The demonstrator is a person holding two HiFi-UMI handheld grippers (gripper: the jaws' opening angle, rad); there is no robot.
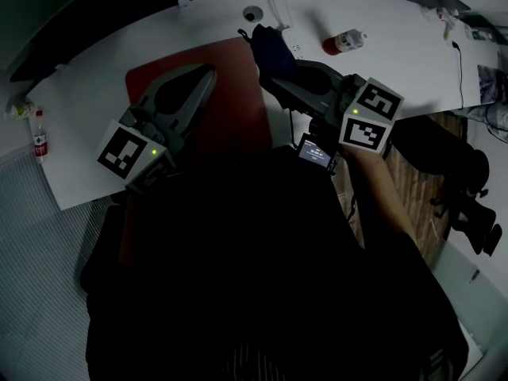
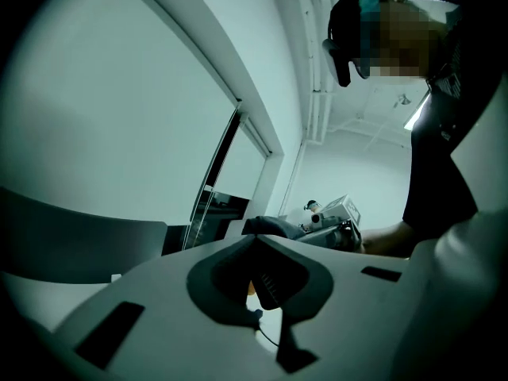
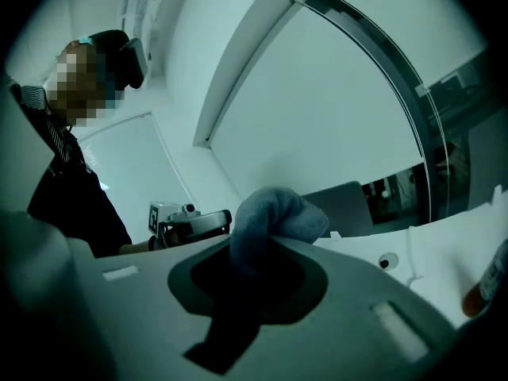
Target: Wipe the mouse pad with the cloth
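Observation:
A red mouse pad (image 1: pixel 230 101) lies on the white table (image 1: pixel 95 94). My left gripper (image 1: pixel 209 73) hovers over the pad's left part, shut with nothing in it; its jaws meet in the left gripper view (image 2: pixel 255 239). My right gripper (image 1: pixel 267 71) is at the pad's right edge, shut on a dark blue cloth (image 1: pixel 270 44) that bunches up past its tips. In the right gripper view the cloth (image 3: pixel 274 217) bulges out from between the jaws, and the gripper (image 3: pixel 258 248) points up and away from the table.
A small bottle with a red label (image 1: pixel 343 41) lies on the table behind the right gripper. Another bottle (image 1: pixel 40 137) stands at the table's left edge. A cable hole (image 1: pixel 252 13) and cords are at the back. A black chair (image 1: pixel 464 181) is at the right.

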